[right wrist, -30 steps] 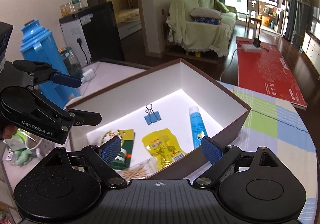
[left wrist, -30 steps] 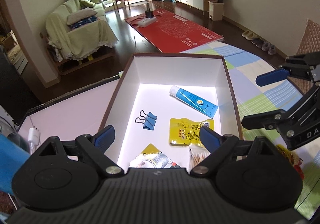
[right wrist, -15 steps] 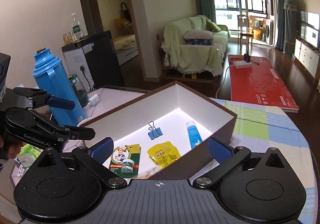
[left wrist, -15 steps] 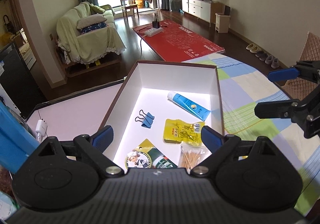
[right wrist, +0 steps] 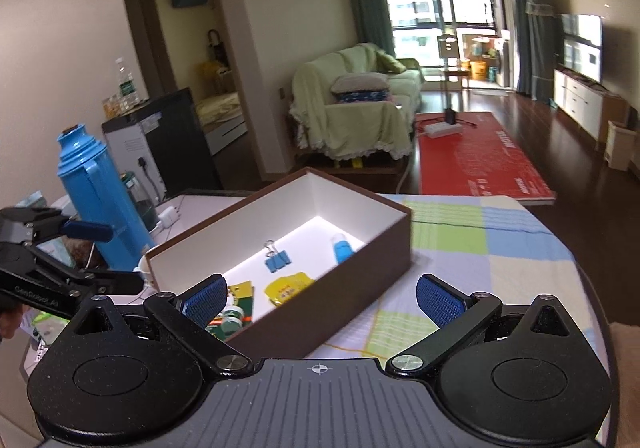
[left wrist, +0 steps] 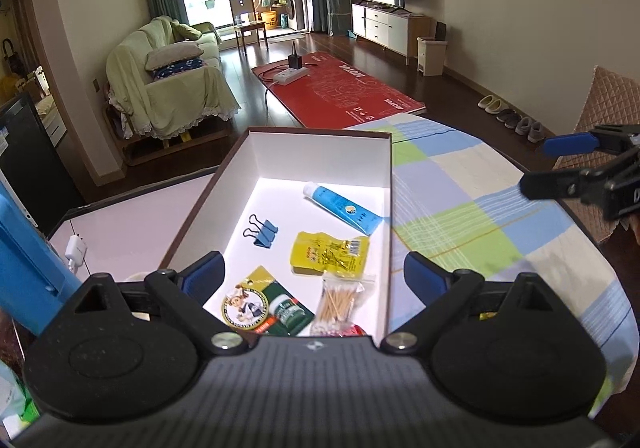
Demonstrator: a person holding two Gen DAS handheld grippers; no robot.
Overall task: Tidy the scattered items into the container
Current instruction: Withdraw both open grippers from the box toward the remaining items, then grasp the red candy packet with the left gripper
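1. On the checked tablecloth [left wrist: 472, 207] sits the container [left wrist: 382, 232], a long rectangular box with brown outer walls and smooth white inner faces. Its long axis runs away from the left gripper [left wrist: 316, 278], which hangs over the near short end, both pads spread wide and nothing between them.
2. Off to the box's right side hangs the right gripper [right wrist: 320, 298], likewise wide open and empty, looking across the near corner. The left one is judged the nearer to the contents.
3. Inside, toward the far right wall, lies a blue tube [left wrist: 342, 207], smooth plastic, slanting across the floor.
4. Nearer is a yellow sachet [left wrist: 328, 252], flat, crinkled foil.
5. At the near end a clear bag of cotton swabs [left wrist: 338, 300] lies beside a green card pack [left wrist: 266, 302], glossy and flat.
6. Smallest is a blue binder clip [left wrist: 262, 232] with wire handles, left of the sachet.
7. No loose item shows plainly on the cloth, so the tidying looks close to finished; something small and yellow behind the left gripper's right finger cannot be made out.
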